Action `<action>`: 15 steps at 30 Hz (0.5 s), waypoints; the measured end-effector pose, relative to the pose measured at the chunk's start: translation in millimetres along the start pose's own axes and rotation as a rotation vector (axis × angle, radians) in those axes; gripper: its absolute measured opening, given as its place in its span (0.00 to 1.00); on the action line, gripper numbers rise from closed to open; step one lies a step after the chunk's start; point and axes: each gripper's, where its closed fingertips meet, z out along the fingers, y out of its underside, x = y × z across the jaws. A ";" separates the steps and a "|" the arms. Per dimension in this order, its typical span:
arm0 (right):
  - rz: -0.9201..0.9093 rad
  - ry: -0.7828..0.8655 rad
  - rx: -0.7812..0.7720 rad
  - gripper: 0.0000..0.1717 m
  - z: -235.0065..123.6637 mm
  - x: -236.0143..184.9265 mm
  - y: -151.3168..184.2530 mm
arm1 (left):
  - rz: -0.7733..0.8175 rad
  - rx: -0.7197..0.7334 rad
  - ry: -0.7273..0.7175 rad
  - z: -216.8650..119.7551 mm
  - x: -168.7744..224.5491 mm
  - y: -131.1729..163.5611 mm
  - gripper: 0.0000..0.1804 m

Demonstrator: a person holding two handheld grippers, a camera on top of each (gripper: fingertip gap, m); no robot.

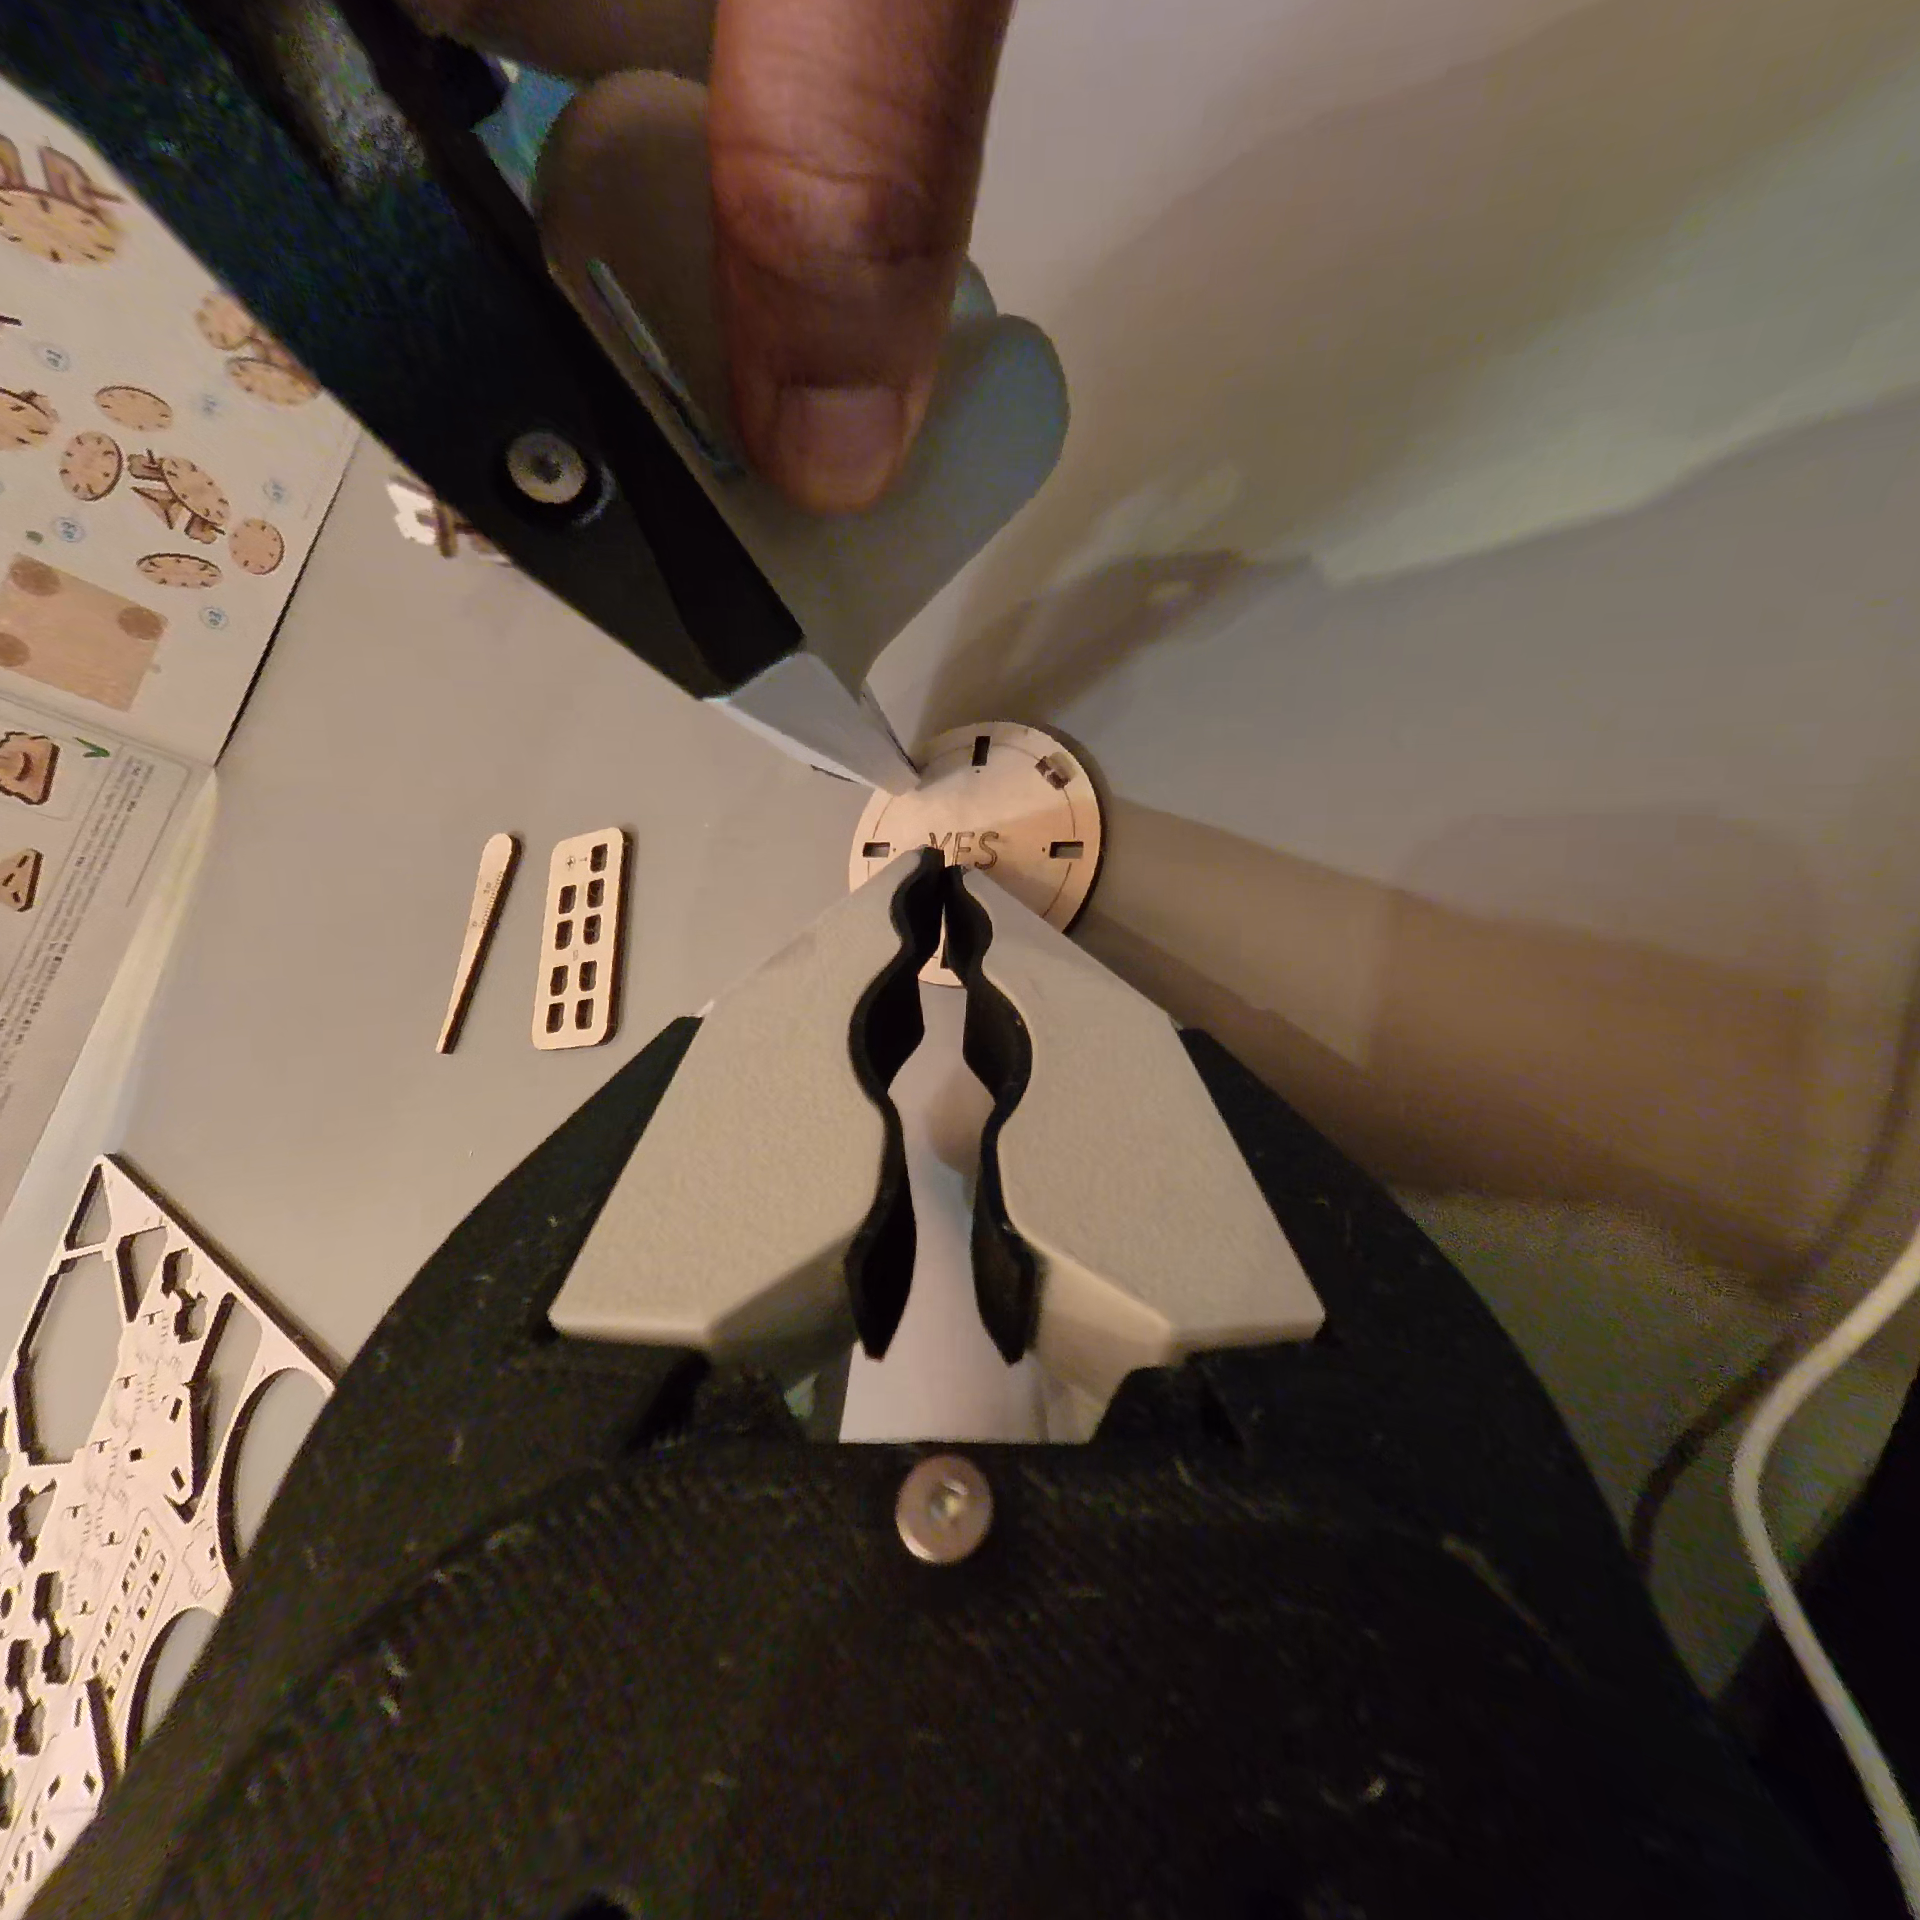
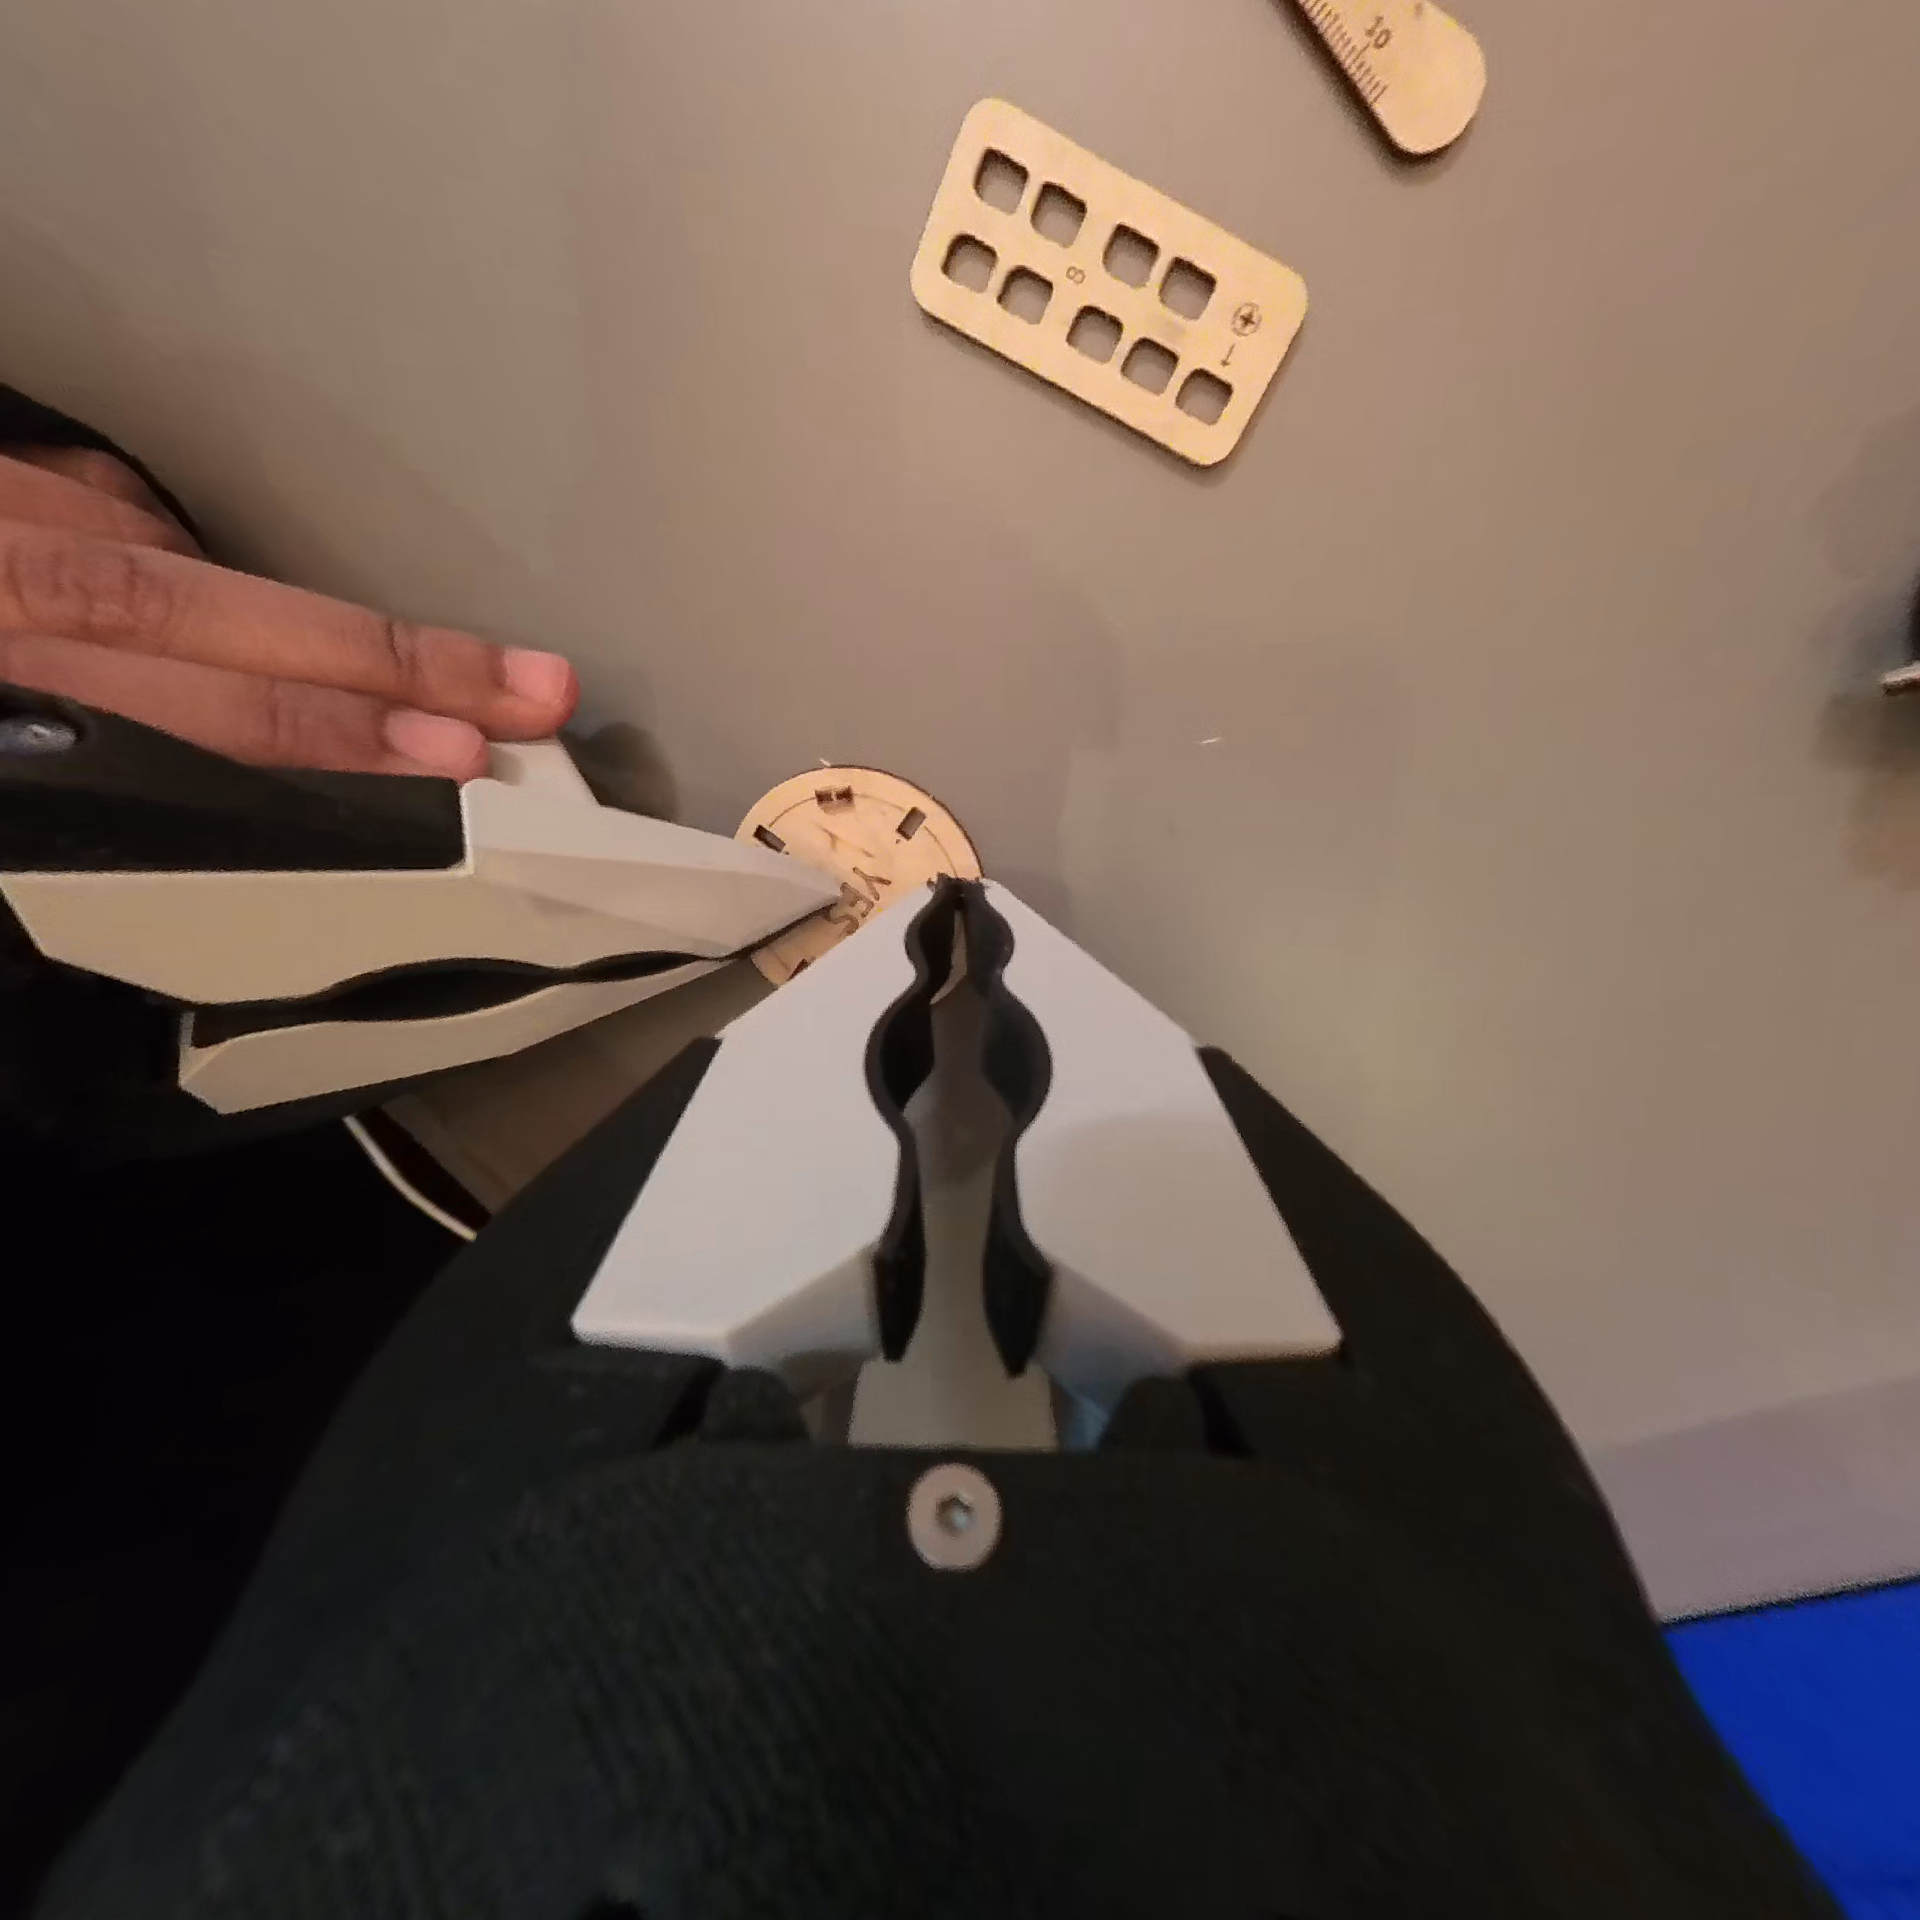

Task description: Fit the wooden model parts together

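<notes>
A round wooden disc (image 1: 1029,821) with several small slots and engraved letters lies flat on the grey table (image 1: 468,727). One slot near its rim holds a small tab (image 1: 1055,774). My left gripper (image 1: 945,868) is shut, with its fingertips resting on the middle of the disc. My right gripper (image 2: 956,888) is shut too, with its tips at the edge of the disc (image 2: 883,831). The right gripper also shows in the left wrist view (image 1: 904,774), touching the disc's rim from the upper left. The left gripper shows in the right wrist view (image 2: 821,894), lying across the disc. I see nothing between either pair of pads.
A wooden plate with square holes (image 1: 580,940) (image 2: 1107,281) and a tapered wooden stick (image 1: 478,940) (image 2: 1392,73) lie nearby. A printed instruction sheet (image 1: 135,468) and a cut-out wooden sheet (image 1: 104,1455) lie at the left. A white cable (image 1: 1787,1455) runs at the right. A person's fingers (image 2: 260,665) rest on the left gripper. Less than 4 cm separates the two grippers' tips.
</notes>
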 end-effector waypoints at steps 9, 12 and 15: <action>0.012 -0.039 0.223 0.10 -16.5 -1.1 -13.6 | 0.043 0.005 -0.023 0.0 -0.1 -0.5 0.00; -0.072 0.051 0.250 0.03 -23.2 5.8 -12.4 | 0.043 0.005 -0.024 0.0 0.0 -0.5 0.00; -0.129 0.110 0.253 0.00 -19.3 7.2 -8.4 | 0.044 0.005 -0.025 0.0 0.0 -0.5 0.00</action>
